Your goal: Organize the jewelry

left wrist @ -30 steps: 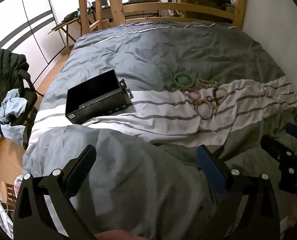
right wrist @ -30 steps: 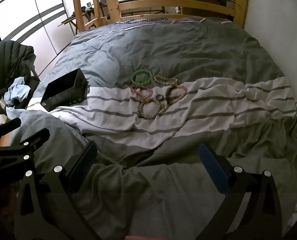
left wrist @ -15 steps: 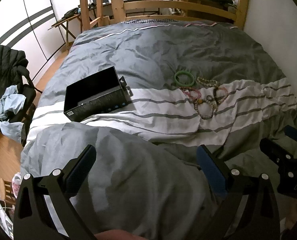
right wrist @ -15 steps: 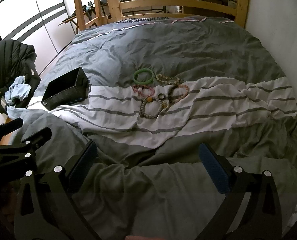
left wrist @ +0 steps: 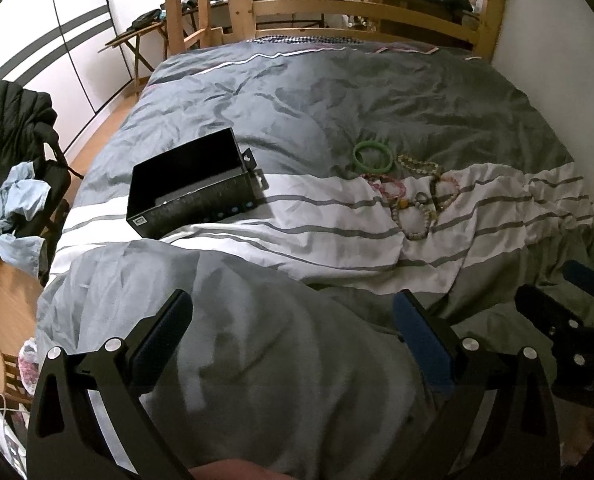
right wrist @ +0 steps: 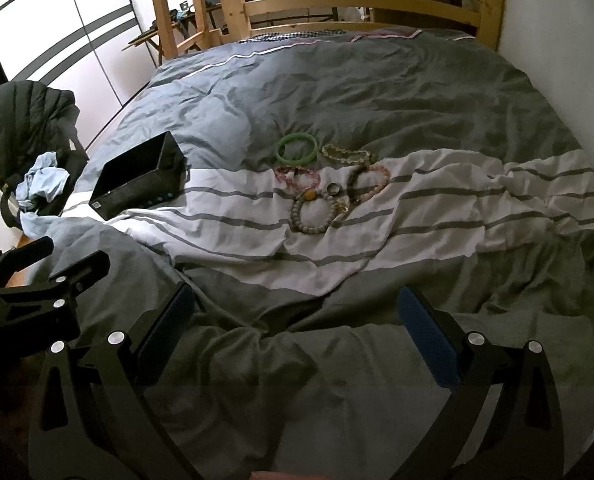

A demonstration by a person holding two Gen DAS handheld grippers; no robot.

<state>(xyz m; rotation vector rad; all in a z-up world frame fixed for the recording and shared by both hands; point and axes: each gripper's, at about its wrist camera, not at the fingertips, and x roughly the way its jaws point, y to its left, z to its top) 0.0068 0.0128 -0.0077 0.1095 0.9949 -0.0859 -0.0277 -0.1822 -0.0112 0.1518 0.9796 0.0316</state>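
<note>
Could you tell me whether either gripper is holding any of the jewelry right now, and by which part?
Nothing is held. Both the left gripper and right gripper have open, empty jaws.

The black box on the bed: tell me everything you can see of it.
The black box is a rectangular, open-topped tray with thin dark walls, rigid-looking. Its inside looks dark and nearly bare, though not all of it shows. The long near wall carries a row of small blue marks and a pale label at one corner; a small bracket tab sticks out from the far end. It sits tilted on the rumpled duvet, straddling the grey and white bands, left of the jewelry and apart from it. Neither gripper touches it.
</note>
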